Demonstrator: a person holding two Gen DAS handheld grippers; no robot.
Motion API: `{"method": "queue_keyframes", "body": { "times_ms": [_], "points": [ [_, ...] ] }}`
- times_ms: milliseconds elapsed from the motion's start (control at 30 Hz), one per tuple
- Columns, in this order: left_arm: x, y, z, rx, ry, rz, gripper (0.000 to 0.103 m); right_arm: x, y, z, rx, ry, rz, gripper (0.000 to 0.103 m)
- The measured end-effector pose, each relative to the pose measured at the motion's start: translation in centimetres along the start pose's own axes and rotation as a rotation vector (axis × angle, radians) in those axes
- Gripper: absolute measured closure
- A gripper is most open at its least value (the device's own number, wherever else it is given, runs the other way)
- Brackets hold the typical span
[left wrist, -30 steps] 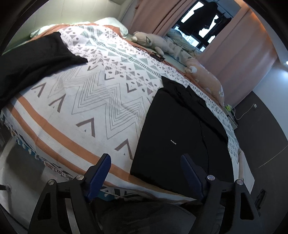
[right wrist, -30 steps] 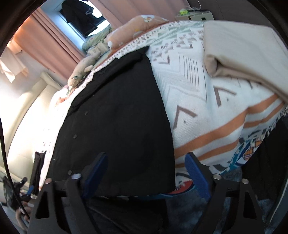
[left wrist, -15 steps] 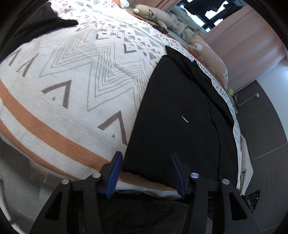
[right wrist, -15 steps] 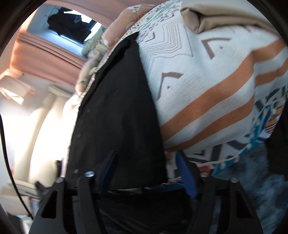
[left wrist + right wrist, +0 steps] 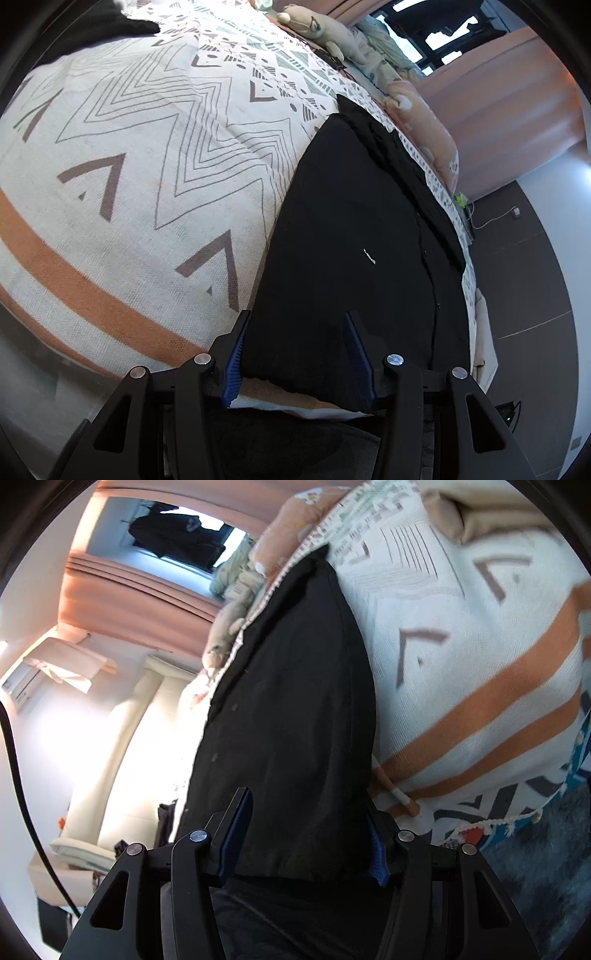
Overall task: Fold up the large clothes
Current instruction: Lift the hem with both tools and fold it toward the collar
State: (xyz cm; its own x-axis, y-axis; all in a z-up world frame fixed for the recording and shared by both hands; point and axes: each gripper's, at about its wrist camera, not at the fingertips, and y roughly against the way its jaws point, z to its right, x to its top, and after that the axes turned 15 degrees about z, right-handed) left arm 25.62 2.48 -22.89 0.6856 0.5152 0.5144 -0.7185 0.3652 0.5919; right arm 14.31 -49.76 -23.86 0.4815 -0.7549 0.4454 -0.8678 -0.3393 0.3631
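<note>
A black button-front garment (image 5: 351, 221) lies flat on the patterned bed cover (image 5: 147, 166), its hem at the bed's near edge. My left gripper (image 5: 295, 356) straddles the hem's left corner; the cloth lies flat between the blue pads (image 5: 236, 354), and I see no pinch. In the right wrist view the same garment (image 5: 295, 683) fills the gap of my right gripper (image 5: 306, 845) at the hem's right corner. Its jaws are closing, and the cloth partly hides the right pad (image 5: 377, 853).
Another black garment (image 5: 92, 29) lies at the bed's far left. A folded beige cloth (image 5: 498, 517) sits right of the garment. Plush toys (image 5: 317, 27) and a pink pillow (image 5: 424, 122) line the far side. Dark floor (image 5: 535, 295) and a grey rug (image 5: 535, 867) lie below the bed.
Both grippers have sunk to the near hem of the black garment, and their jaws have narrowed around its two corners. The right view has tilted.
</note>
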Motion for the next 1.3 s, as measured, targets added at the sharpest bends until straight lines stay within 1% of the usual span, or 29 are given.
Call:
{"method": "queue_keyframes", "body": {
  "times_ms": [100, 167, 200, 233, 267, 300, 400, 533, 667, 867, 1100, 1167, 1300],
  "points": [
    [0.1, -0.3, 0.4, 0.021, -0.017, 0.007, 0.053, -0.3, -0.8, 0.0, -0.008, -0.001, -0.006, 0.046],
    [0.1, -0.6, 0.4, 0.042, -0.028, 0.018, 0.06, -0.3, -0.8, -0.3, -0.022, 0.012, -0.003, 0.046],
    [0.0, -0.6, 0.4, 0.056, -0.031, 0.021, 0.069, -0.4, -0.8, -0.5, -0.035, 0.019, 0.001, 0.049],
    [-0.1, -0.7, 0.4, 0.066, -0.032, 0.022, 0.077, -0.3, -0.9, -0.7, -0.042, 0.022, 0.007, 0.068],
    [-0.1, -0.6, 0.3, 0.069, -0.03, 0.022, 0.079, -0.2, -0.8, -0.8, -0.048, 0.023, 0.017, 0.089],
    [-0.1, -0.5, 0.3, 0.068, -0.029, 0.024, 0.083, -0.1, -0.4, -0.9, -0.055, 0.018, 0.031, 0.089],
    [-0.2, 0.3, 0.9, 0.11, -0.066, 0.049, 0.087, 0.1, 0.6, -1.6, -0.052, 0.015, 0.08, 0.09],
    [0.0, 1.9, 1.5, 0.102, -0.076, 0.09, 0.09, 0.7, 2.1, -3.7, -0.053, 0.064, 0.113, 0.092],
    [0.0, 4.1, 2.0, 0.09, -0.095, 0.121, 0.09, 1.3, 3.8, -6.0, -0.024, 0.094, 0.14, 0.092],
    [-1.0, 7.2, 1.9, 0.084, -0.096, 0.141, 0.091, 0.7, 6.4, -8.1, 0.005, 0.127, 0.157, 0.092],
    [-3.4, 11.0, 1.2, 0.064, -0.089, 0.164, 0.091, -0.7, 9.7, -9.3, 0.035, 0.14, 0.177, 0.092],
    [-4.2, 12.3, 0.7, 0.053, -0.079, 0.175, 0.091, -1.0, 10.7, -10.0, 0.042, 0.146, 0.18, 0.092],
    [-5.7, 14.2, -0.7, 0.055, -0.054, 0.181, 0.091, -1.6, 12.5, -11.8, 0.075, 0.182, 0.193, 0.092]
  ]
}}
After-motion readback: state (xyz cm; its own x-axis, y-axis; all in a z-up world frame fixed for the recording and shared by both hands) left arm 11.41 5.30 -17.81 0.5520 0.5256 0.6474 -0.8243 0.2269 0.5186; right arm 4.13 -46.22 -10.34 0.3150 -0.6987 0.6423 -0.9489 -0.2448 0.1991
